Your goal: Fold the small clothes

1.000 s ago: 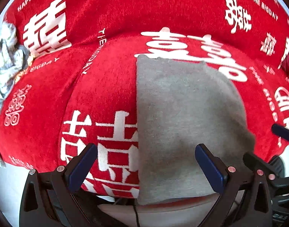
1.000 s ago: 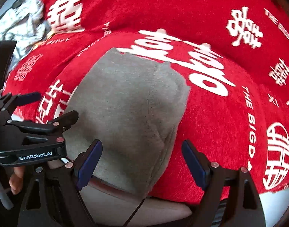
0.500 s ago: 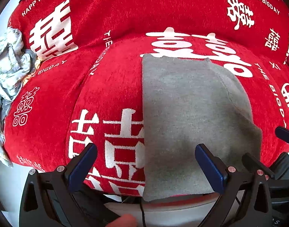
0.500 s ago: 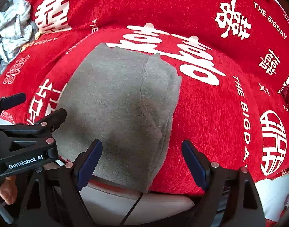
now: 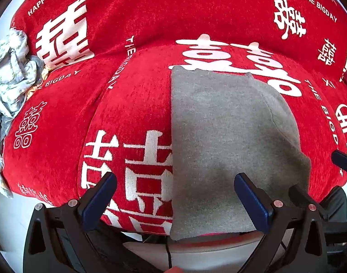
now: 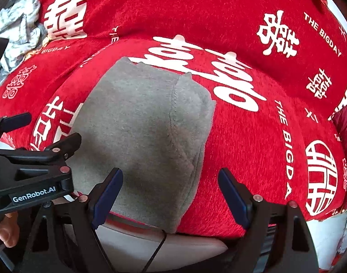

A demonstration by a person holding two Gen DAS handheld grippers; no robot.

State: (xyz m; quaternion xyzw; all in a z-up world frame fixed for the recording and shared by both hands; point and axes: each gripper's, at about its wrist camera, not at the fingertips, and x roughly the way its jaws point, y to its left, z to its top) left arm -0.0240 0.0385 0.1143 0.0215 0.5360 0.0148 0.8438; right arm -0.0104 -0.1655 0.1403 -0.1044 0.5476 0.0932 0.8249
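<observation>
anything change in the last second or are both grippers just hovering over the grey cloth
Almost nothing changed. The views drift slightly, but nothing was taken hold of or let go. The left gripper and right gripper stay open above the near edge of the grey cloth, which lies folded as before on the red blanket.

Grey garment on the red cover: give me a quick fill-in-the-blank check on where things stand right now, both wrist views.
1. The grey garment lies flat on a ____ cover printed with white characters.
2. The right gripper has its jaws ____, with nothing clamped.
3. The left gripper holds ____.
4. The crumpled pale cloth sits at the cover's ____ edge in both views.

Missing words: red; open; nothing; left
</observation>
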